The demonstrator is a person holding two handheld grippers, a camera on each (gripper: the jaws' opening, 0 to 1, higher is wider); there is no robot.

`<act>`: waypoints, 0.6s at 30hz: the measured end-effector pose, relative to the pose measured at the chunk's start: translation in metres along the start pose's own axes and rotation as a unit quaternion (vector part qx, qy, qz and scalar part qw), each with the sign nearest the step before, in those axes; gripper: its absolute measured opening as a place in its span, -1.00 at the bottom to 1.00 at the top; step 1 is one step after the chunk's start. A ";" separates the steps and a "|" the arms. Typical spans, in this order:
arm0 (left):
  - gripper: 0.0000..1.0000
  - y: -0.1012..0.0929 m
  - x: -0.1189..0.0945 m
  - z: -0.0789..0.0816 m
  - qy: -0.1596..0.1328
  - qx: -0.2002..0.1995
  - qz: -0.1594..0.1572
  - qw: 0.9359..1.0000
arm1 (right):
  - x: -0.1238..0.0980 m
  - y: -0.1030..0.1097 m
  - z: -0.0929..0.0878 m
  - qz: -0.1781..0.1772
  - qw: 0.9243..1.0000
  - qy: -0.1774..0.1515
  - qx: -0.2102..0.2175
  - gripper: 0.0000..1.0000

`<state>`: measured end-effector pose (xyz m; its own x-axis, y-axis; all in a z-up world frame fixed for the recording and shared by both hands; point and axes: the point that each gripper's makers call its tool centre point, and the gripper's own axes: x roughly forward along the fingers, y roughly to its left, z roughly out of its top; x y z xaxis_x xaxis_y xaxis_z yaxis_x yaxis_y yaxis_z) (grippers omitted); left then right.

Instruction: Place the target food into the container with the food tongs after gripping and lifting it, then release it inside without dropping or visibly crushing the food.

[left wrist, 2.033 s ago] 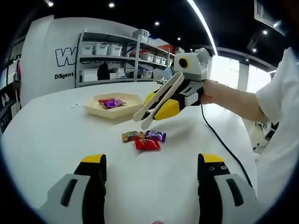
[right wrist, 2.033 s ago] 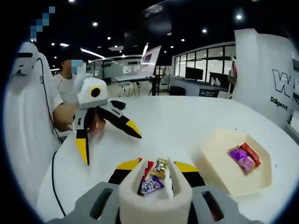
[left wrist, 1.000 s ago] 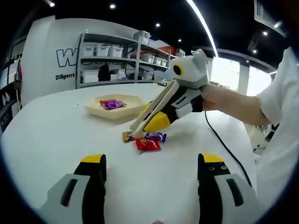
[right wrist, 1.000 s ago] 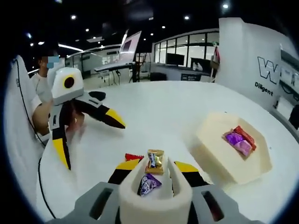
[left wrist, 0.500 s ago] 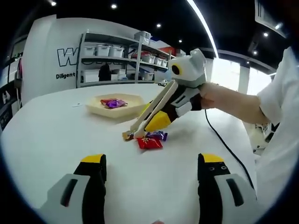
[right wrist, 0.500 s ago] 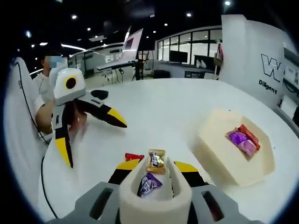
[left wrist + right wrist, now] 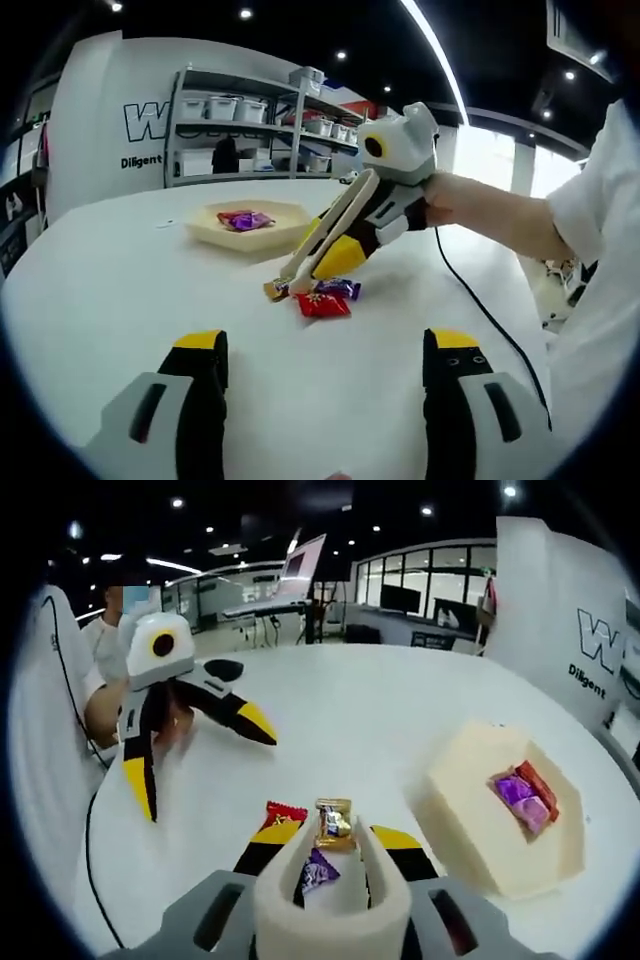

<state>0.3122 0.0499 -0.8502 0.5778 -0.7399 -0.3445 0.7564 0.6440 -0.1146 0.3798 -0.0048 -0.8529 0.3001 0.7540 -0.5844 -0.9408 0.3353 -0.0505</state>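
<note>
- The cream food tongs [image 7: 325,240], carried in the right gripper [image 7: 340,252], reach down to a small cluster of wrapped candies on the white table [image 7: 120,300], their tips meeting at the gold-wrapped candy [image 7: 275,291].
- In the right gripper view, that gold-wrapped candy [image 7: 332,822] sits between the tong tips [image 7: 331,855]; whether it is pinched or has left the table cannot be told.
- The right gripper's yellow-tipped jaws are closed against the tongs' arms.
- A purple candy [image 7: 338,288] and a red candy [image 7: 323,305] lie just beside the gold one, on the table.
- The shallow cream container [image 7: 205,229] stands beyond the cluster, well apart from it, with purple and red wrapped sweets [image 7: 240,220] inside.
- The left gripper [image 7: 190,742] hangs above the table with its jaws spread wide, clear of the candies.
</note>
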 end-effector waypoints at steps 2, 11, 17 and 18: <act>0.56 0.001 0.000 0.000 0.000 -0.001 0.000 1.000 | 0.000 0.001 0.001 0.005 1.000 0.001 -0.019 -0.69; 0.55 0.002 -0.001 -0.001 -0.001 -0.002 0.003 1.000 | 0.000 0.002 0.003 0.019 0.998 0.014 -0.053 -0.72; 0.55 0.004 -0.002 -0.002 0.000 -0.003 0.003 1.000 | -0.007 -0.001 0.008 0.027 0.998 0.013 -0.059 -0.72; 0.55 0.005 -0.002 -0.003 0.000 -0.003 0.004 1.000 | -0.007 -0.001 0.008 0.029 0.998 0.014 -0.060 -0.73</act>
<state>0.3139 0.0545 -0.8526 0.5830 -0.7350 -0.3463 0.7500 0.6507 -0.1185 0.3797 -0.0056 -0.8423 0.2415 0.7530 -0.6121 -0.9690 0.2207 -0.1109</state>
